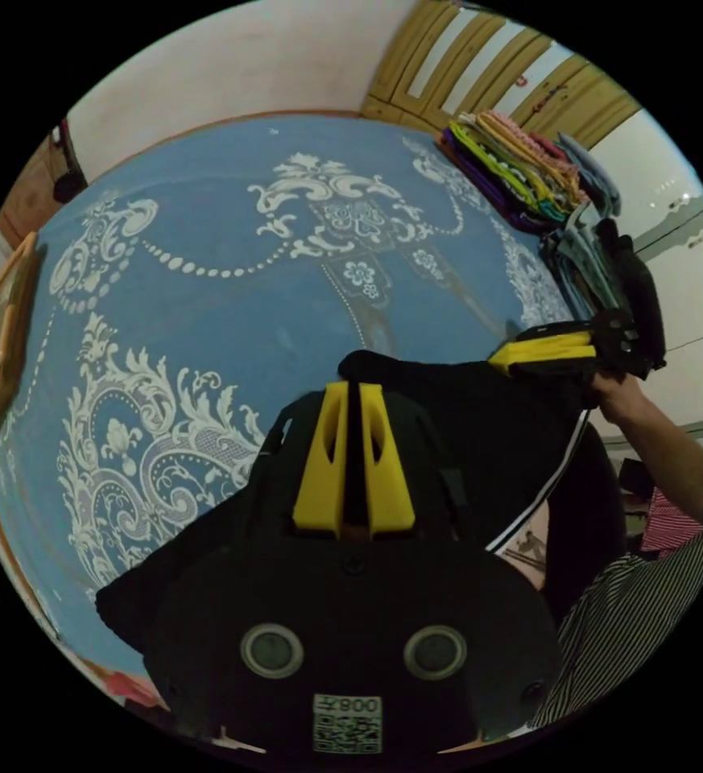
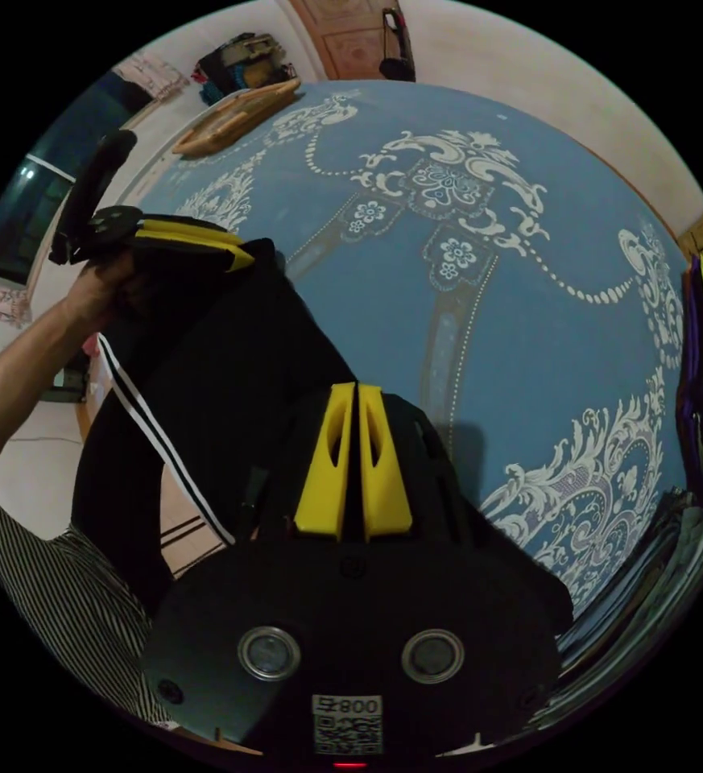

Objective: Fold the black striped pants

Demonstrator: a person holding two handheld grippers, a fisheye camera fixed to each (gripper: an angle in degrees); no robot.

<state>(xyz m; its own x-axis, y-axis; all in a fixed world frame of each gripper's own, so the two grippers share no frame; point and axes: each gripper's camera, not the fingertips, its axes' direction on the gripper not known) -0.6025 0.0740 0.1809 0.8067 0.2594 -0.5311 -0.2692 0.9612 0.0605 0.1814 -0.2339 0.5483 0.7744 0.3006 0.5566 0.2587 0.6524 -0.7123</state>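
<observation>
Above the blue bedspread (image 1: 206,322), both tools, left (image 1: 353,394) and right (image 2: 355,394), pinch the limp, light black striped pants (image 2: 230,378) by one edge.

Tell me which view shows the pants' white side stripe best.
Right gripper view: the stripe runs long and unbroken down the black pants. Left gripper view catches a shorter stretch, beside the left gripper.

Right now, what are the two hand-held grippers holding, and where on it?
Both the left hand-held gripper and the right hand-held gripper pinch the black striped pants along the top edge, apart.
</observation>
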